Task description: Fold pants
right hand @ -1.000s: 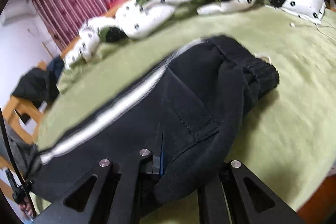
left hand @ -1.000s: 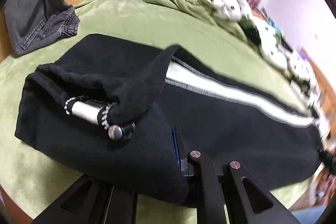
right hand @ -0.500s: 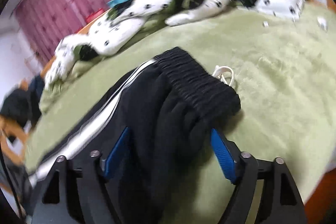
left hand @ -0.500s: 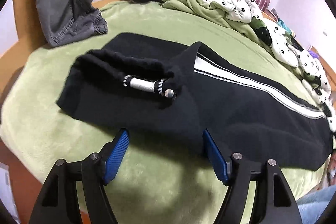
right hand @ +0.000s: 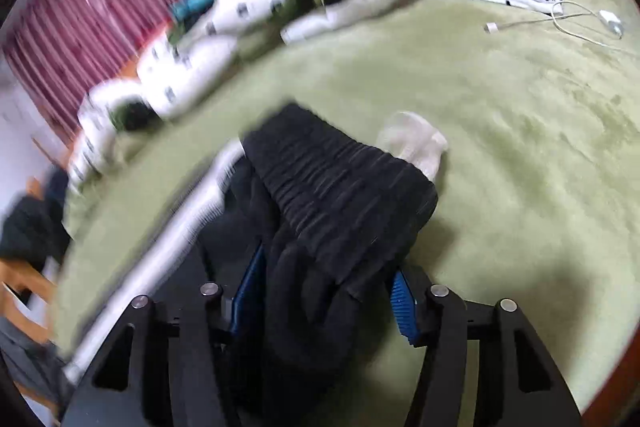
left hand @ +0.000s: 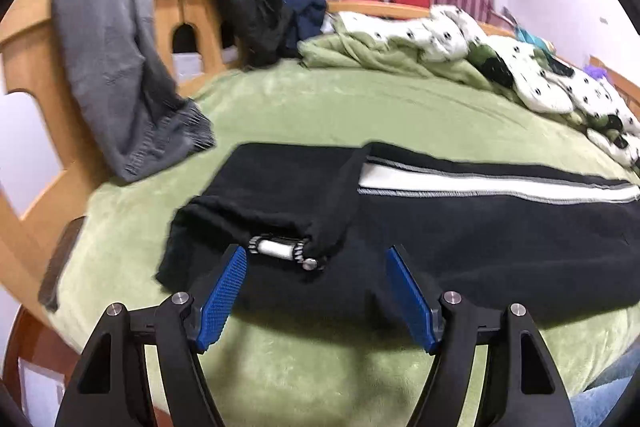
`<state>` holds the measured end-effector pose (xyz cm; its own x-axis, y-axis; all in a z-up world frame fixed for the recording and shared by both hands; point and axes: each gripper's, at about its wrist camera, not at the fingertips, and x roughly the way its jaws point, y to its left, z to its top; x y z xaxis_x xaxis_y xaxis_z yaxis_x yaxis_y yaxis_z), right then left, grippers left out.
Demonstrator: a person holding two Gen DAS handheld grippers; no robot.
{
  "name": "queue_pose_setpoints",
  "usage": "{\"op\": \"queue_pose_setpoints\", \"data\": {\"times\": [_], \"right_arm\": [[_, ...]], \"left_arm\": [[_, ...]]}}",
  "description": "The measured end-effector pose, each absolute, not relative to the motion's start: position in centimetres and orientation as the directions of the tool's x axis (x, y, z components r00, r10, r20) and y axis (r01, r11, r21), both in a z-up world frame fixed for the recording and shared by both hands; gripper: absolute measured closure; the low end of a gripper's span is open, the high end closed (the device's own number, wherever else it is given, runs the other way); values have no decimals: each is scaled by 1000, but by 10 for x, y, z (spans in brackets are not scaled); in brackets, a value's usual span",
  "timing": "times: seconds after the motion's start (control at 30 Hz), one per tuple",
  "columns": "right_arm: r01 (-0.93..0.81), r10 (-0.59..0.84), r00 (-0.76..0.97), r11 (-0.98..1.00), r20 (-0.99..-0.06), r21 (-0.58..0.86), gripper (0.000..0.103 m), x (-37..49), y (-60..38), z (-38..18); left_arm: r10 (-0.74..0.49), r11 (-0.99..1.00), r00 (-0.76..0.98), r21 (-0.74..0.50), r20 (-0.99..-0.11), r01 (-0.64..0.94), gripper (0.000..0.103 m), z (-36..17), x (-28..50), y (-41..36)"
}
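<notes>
While my left gripper [left hand: 316, 291] hangs empty, jaws apart, my right gripper [right hand: 324, 297] is closing around the pants [right hand: 340, 195] waistband at twelve o'clock; next I must regrip the cuff end.

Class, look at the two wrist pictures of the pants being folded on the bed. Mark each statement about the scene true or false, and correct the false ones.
1. The black pants lie on a green blanket. True.
2. The left gripper is clamped on the pants. False: its jaws stand open with nothing pinched.
3. A grey garment hangs over the wooden bed frame. True.
4. The pants' side stripe is red. False: it is white.
</notes>
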<state>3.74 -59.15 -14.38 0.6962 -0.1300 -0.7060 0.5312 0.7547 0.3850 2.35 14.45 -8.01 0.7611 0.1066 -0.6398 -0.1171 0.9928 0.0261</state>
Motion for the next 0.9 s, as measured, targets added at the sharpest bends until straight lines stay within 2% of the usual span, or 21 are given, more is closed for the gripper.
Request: {"op": "queue_pose_setpoints", "data": {"times": [0.1, 0.13, 0.17, 0.23, 0.33, 0.43, 0.5, 0.53, 0.57, 0.7, 0.8, 0.9], "right_arm": [[544, -193, 691, 773, -696, 326, 38, 7, -578, -134], [554, -213, 682, 775, -700, 304, 38, -2, -574, -131], [562, -225, 673, 775, -704, 289, 38, -12, -570, -127], [574, -234, 660, 769, -714, 280, 38, -25, -566, -121], [601, -268, 639, 759, -721, 250, 38, -41, -555, -108], [599, -286, 631, 770, -721, 219, 38, -43, -541, -96], [589, -282, 630, 781, -724, 208, 38, -35, -531, -92], [583, -278, 630, 787, -725, 204, 38, -29, -526, -90], [573, -274, 632, 795, -725, 199, 38, -24, -520, -89], [520, -247, 653, 834, -716, 187, 38, 8, -491, -86], [447, -200, 672, 877, -713, 175, 38, 38, -467, -87], [341, -165, 672, 934, -722, 103, 38, 73, -438, -91]], "left_arm": [[132, 991, 747, 65, -652, -118, 33, -92, 39, 144], [152, 988, 757, 89, -635, -125, 46, -95, 48, 144], [180, 984, 767, 114, -616, -140, 74, -97, 55, 144], [210, 978, 781, 140, -588, -157, 78, -94, 73, 147], [255, 962, 808, 56, -531, -266, 79, -76, 104, 177], [253, 946, 804, -35, -538, -321, 70, -66, 132, 207], [209, 954, 798, -63, -565, -295, 48, -68, 146, 218], [165, 964, 791, -73, -589, -256, 25, -72, 153, 224], [151, 968, 787, -73, -598, -242, 19, -75, 156, 227], [124, 983, 765, -24, -632, -179, 20, -90, 170, 229], [128, 982, 735, -20, -666, -190, 20, -99, 186, 234], [165, 970, 638, 6, -752, -243, 22, -119, 210, 242]]}}
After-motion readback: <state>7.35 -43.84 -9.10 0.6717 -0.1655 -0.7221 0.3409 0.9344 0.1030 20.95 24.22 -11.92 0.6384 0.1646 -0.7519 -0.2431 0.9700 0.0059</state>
